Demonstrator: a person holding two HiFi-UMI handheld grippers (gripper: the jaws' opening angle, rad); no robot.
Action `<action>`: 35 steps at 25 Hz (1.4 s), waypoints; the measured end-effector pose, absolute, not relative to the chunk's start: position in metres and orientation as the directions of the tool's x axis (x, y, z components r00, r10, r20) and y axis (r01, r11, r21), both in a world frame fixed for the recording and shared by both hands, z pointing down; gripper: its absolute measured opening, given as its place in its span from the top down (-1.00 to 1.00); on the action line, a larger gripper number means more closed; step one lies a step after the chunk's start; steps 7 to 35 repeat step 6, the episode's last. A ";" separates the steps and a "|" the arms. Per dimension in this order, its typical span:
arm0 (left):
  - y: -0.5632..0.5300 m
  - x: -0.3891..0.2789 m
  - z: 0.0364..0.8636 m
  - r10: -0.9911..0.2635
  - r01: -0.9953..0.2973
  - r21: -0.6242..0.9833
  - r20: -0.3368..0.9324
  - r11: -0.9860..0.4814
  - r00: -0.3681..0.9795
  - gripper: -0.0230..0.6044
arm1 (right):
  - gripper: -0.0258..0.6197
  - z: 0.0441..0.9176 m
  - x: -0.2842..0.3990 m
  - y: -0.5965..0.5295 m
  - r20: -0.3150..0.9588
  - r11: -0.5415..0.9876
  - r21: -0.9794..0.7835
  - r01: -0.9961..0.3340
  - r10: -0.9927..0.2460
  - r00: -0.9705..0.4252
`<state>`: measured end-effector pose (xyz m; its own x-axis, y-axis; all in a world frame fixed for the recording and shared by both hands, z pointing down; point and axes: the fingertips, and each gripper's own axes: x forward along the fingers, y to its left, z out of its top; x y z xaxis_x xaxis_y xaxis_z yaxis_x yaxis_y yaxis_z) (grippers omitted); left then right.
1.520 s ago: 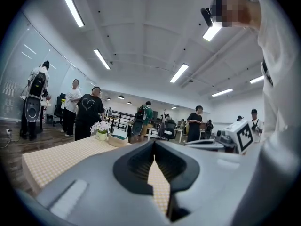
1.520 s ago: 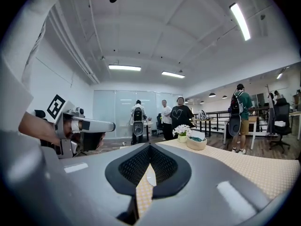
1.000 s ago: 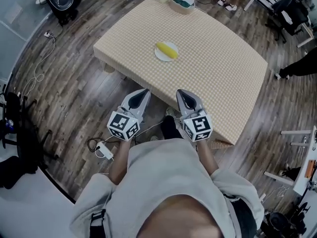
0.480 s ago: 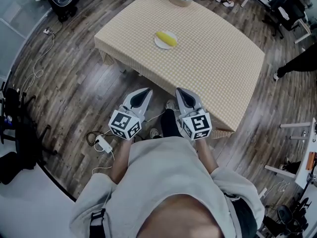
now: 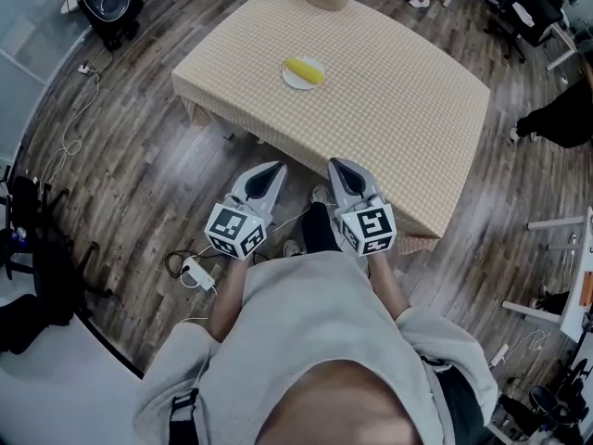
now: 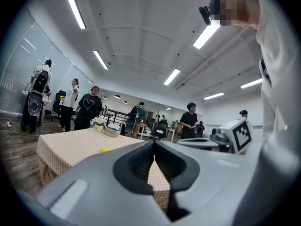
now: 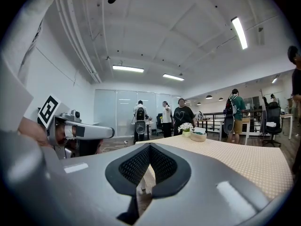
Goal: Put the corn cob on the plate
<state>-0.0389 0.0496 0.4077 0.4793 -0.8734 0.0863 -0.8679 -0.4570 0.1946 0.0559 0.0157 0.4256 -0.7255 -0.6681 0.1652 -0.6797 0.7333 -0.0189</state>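
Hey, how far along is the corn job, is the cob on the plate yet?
Done, it seems: the corn cob lies on the plate on the table. In hand: nothing; the left tool and right tool are shut and empty, far from the plate. Nothing looks left.

Bright, even light from ceiling strips (image 6: 205, 36); shadows soft. Fisheye bends edges, corners go dark, close foreground blurs.

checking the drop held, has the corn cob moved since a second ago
No. The corn cob lies on the white plate as before, at the same spot on the checked table.
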 end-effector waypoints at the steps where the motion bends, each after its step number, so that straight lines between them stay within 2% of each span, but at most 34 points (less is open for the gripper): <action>1: 0.051 -0.038 0.409 -0.872 -0.867 0.197 0.088 -0.458 0.481 0.90 | 0.93 0.427 0.057 0.016 0.167 0.732 -0.019 -0.681 -0.669 -0.724; 35: 0.051 -0.033 0.413 -0.868 -0.863 0.196 0.089 -0.466 0.489 0.90 | 0.93 0.428 0.060 0.015 0.162 0.729 -0.009 -0.684 -0.674 -0.721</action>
